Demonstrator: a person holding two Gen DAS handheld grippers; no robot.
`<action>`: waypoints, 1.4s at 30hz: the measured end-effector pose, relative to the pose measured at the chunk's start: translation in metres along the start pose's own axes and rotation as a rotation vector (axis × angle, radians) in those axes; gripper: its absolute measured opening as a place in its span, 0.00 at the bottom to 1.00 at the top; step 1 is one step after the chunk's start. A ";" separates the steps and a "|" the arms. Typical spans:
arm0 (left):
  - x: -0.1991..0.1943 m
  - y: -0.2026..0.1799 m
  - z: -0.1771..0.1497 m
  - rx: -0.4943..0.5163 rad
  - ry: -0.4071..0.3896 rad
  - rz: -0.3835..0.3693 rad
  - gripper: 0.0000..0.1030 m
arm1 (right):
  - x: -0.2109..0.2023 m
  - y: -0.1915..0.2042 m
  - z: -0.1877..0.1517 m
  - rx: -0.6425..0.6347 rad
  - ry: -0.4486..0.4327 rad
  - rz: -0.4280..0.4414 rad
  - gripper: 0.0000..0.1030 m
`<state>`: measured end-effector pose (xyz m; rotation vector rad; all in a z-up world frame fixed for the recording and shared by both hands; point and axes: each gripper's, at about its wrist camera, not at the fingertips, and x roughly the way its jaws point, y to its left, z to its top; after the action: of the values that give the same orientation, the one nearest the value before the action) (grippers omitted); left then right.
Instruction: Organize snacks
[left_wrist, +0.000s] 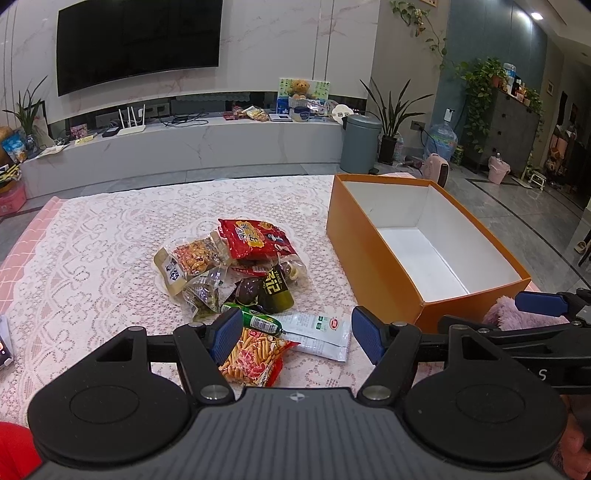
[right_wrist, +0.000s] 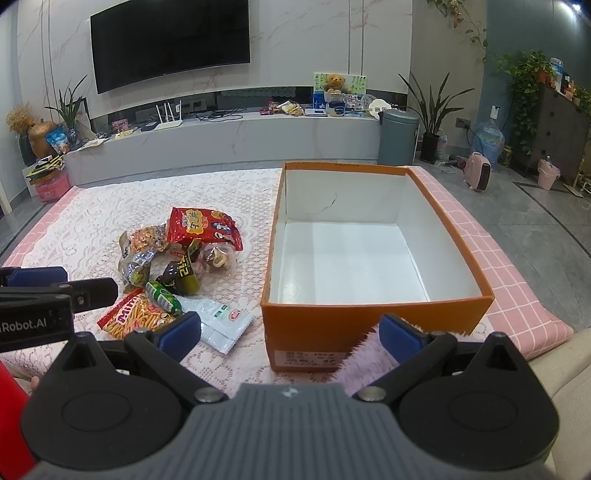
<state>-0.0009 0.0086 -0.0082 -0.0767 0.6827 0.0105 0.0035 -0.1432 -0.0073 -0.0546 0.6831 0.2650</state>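
Observation:
A pile of snack packets (left_wrist: 236, 269) (right_wrist: 181, 254) lies on the lace-covered table, left of an orange box (left_wrist: 373, 236) (right_wrist: 369, 325) with a bare white inside. The pile has a red bag (left_wrist: 255, 238) on top, a green tube (left_wrist: 258, 320), an orange stick-snack bag (left_wrist: 255, 360) (right_wrist: 136, 317) and a white sachet (left_wrist: 321, 332) (right_wrist: 225, 321) nearest me. My left gripper (left_wrist: 295, 334) stands open just short of these near packets, nothing between its pads. My right gripper (right_wrist: 290, 334) stands open in front of the box's near wall, over pink fluffy fabric (right_wrist: 365, 354).
The table wears a white lace cloth (left_wrist: 110, 251) over a pink checked one (right_wrist: 517, 295). Beyond it are a marble TV bench (left_wrist: 184, 147), a grey bin (left_wrist: 360, 142) and potted plants. A phone edge (left_wrist: 3, 349) shows at the far left.

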 end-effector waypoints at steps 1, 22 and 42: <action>0.000 0.002 0.000 0.001 0.005 -0.004 0.77 | 0.000 0.000 0.000 -0.001 0.000 0.001 0.97; 0.050 0.081 -0.010 -0.195 0.232 -0.027 0.63 | 0.046 0.075 0.001 -0.280 0.001 0.223 0.47; 0.125 0.114 -0.018 -0.493 0.411 0.011 0.70 | 0.161 0.111 0.010 -0.411 0.246 0.222 0.43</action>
<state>0.0808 0.1195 -0.1086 -0.5603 1.0806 0.1780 0.1011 0.0011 -0.0967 -0.4114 0.8721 0.6177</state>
